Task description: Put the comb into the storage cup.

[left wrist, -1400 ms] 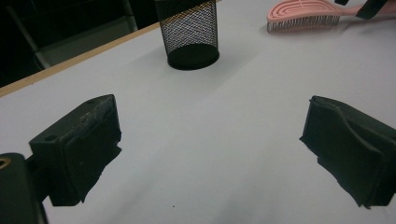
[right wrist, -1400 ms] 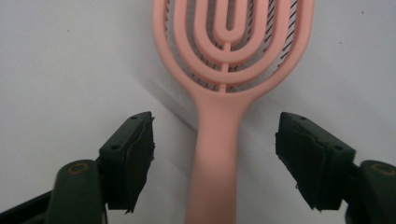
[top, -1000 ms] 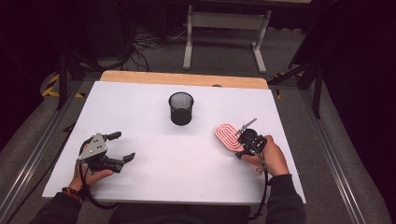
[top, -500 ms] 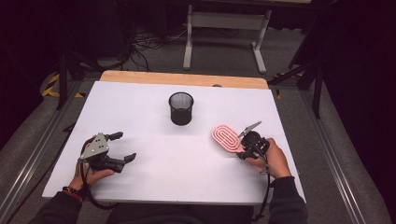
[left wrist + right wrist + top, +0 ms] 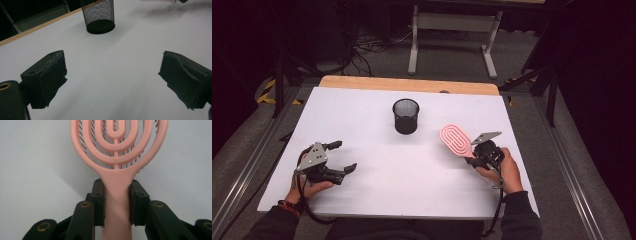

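A pink hairbrush (image 5: 456, 140) with a looped, open head lies out over the right part of the white table (image 5: 362, 110). My right gripper (image 5: 472, 159) is shut on its handle. In the right gripper view the two black pads (image 5: 98, 202) press the handle of the brush (image 5: 117, 157) from both sides, and the head points away from me. It casts a shadow on the table beneath. A black mesh cup (image 5: 406, 116) stands upright at the table's centre back. My left gripper (image 5: 344, 156) rests at the front left, open, with nothing between its jaws (image 5: 112, 80).
The mesh cup (image 5: 100, 15) stands ahead of the left gripper, some way off. A wooden strip (image 5: 409, 84) runs along the table's far edge. Beyond it a white stand (image 5: 452, 30) and cables sit on the dark floor. Metal rails flank both sides of the table.
The right hand and the brush have shifted only slightly. The left gripper has stayed where it was.
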`<state>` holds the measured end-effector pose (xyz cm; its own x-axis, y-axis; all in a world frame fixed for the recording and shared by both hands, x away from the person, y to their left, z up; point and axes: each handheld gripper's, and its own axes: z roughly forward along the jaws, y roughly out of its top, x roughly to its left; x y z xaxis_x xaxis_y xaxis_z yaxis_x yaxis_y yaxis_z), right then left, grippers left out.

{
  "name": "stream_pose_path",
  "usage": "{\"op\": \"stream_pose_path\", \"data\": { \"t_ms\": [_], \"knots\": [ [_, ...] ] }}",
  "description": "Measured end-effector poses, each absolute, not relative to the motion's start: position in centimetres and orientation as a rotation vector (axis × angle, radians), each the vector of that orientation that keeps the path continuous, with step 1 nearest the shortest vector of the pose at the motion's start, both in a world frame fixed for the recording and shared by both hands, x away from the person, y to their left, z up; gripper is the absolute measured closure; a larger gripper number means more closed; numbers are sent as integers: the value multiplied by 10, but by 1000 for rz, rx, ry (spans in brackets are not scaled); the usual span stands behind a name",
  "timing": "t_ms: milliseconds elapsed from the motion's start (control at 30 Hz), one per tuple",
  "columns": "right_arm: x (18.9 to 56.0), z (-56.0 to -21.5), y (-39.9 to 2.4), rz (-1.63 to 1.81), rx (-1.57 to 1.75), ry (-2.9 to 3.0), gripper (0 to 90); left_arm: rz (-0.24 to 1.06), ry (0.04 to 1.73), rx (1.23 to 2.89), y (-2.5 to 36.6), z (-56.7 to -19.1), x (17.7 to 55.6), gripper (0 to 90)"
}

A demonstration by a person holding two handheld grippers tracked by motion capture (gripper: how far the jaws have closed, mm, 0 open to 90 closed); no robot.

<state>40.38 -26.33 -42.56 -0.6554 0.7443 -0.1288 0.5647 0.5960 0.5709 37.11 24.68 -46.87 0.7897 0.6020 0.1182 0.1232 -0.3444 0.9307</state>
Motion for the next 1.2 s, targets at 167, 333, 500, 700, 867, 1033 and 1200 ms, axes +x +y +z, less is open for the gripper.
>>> {"op": "stream_pose_path", "data": {
  "t_ms": [167, 333, 500, 700, 867, 1033, 1200],
  "knots": [
    [402, -421, -269, 820, 1041, 2363, 695, 545, 554, 1887, 247, -469, 371, 74],
    [400, -418, -269, 878, 1007, 2295, 695, 534, 552, 1889, 246, -470, 372, 73],
    [397, -413, -275, 958, 1018, 2173, 695, 512, 550, 1890, 246, -470, 373, 69],
    [392, -408, -278, 1036, 1011, 2078, 695, 515, 548, 1892, 246, -470, 373, 69],
    [388, -403, -279, 1096, 1008, 1996, 696, 516, 549, 1903, 245, -470, 373, 69],
    [385, -399, -282, 1144, 1002, 1942, 696, 517, 549, 1904, 245, -470, 374, 69],
    [381, -397, -280, 1174, 982, 1902, 695, 516, 547, 1906, 245, -470, 374, 69]
  ]
}}
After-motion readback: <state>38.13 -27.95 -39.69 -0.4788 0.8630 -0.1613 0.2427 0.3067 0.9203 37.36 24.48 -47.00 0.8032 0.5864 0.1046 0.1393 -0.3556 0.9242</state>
